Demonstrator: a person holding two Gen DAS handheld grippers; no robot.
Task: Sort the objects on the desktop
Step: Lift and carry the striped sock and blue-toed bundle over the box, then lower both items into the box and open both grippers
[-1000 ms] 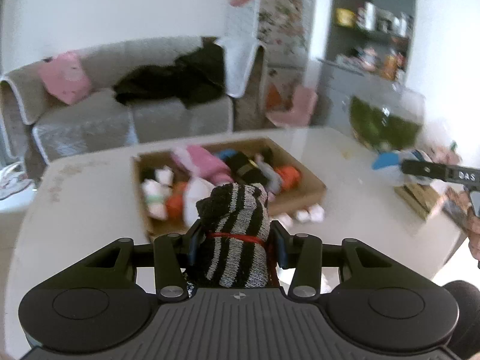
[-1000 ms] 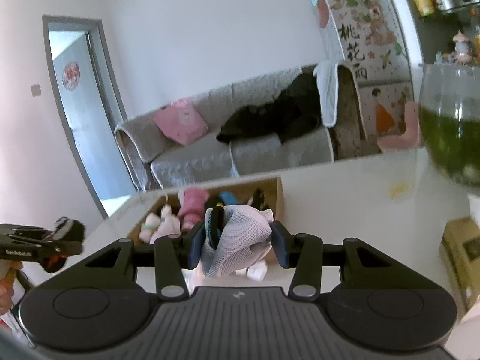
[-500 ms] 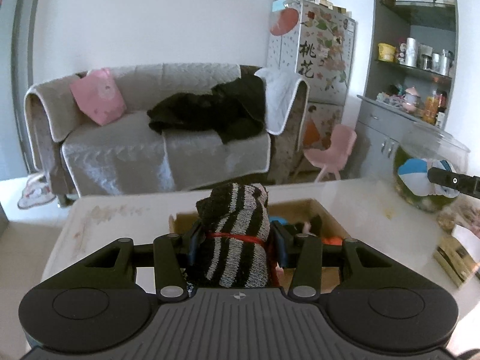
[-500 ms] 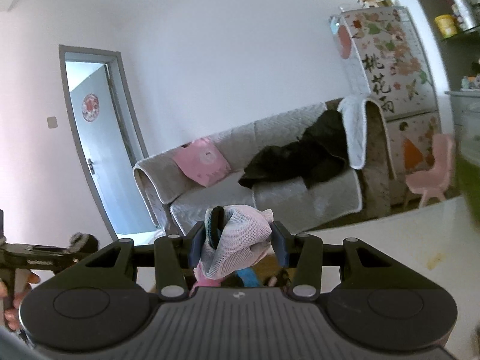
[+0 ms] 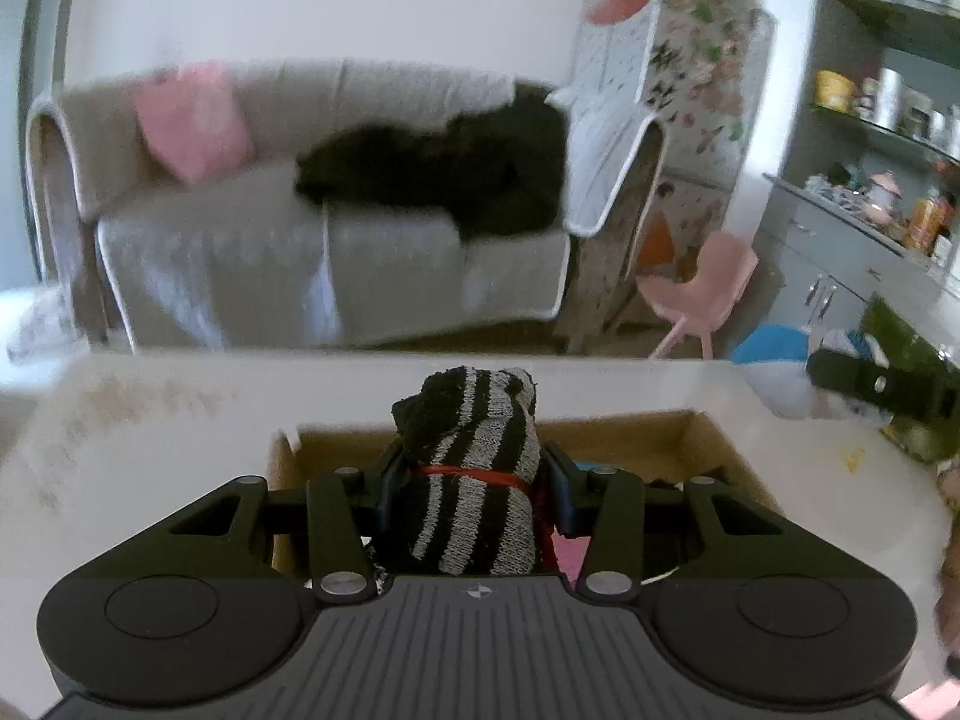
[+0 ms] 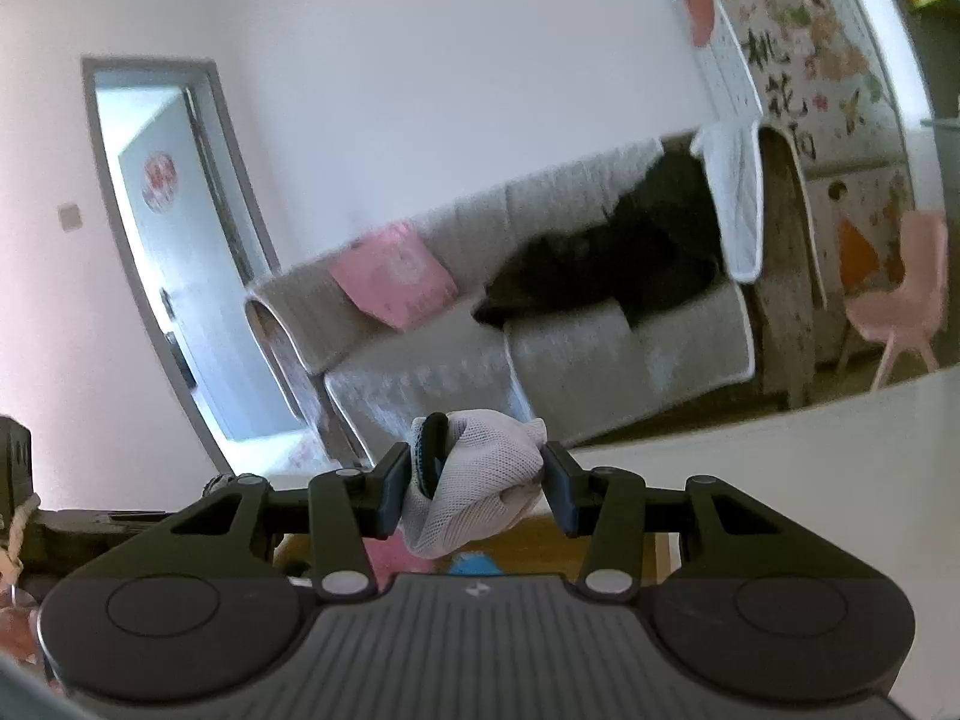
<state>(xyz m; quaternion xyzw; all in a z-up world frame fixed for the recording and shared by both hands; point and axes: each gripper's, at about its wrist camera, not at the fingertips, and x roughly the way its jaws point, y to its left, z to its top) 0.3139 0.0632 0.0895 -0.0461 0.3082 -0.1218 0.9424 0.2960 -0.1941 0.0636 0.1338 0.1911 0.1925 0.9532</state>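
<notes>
My left gripper (image 5: 471,483) is shut on a rolled black-and-grey striped sock bundle (image 5: 474,480) tied with a red band. It hangs above the near part of an open cardboard box (image 5: 654,441) on the white table (image 5: 150,420). My right gripper (image 6: 474,489) is shut on a balled white mesh sock bundle (image 6: 480,480) with a dark cuff. Below it show the box's brown floor (image 6: 540,546) and pink and blue items in it. The other gripper (image 5: 882,387) appears at the right edge of the left wrist view.
Beyond the table stand a grey sofa (image 5: 270,252) with a pink cushion (image 5: 192,120) and dark clothes, a small pink chair (image 5: 702,288), a covered fridge (image 5: 678,90) and shelves (image 5: 888,138). A glass bowl with green contents (image 5: 900,342) sits at the table's right. A doorway (image 6: 174,252) opens left.
Both grippers moved across the table while keeping their sock bundles. In the left wrist view the box slid down under the fingers and its contents dropped from sight. The right view swung up off the table.
</notes>
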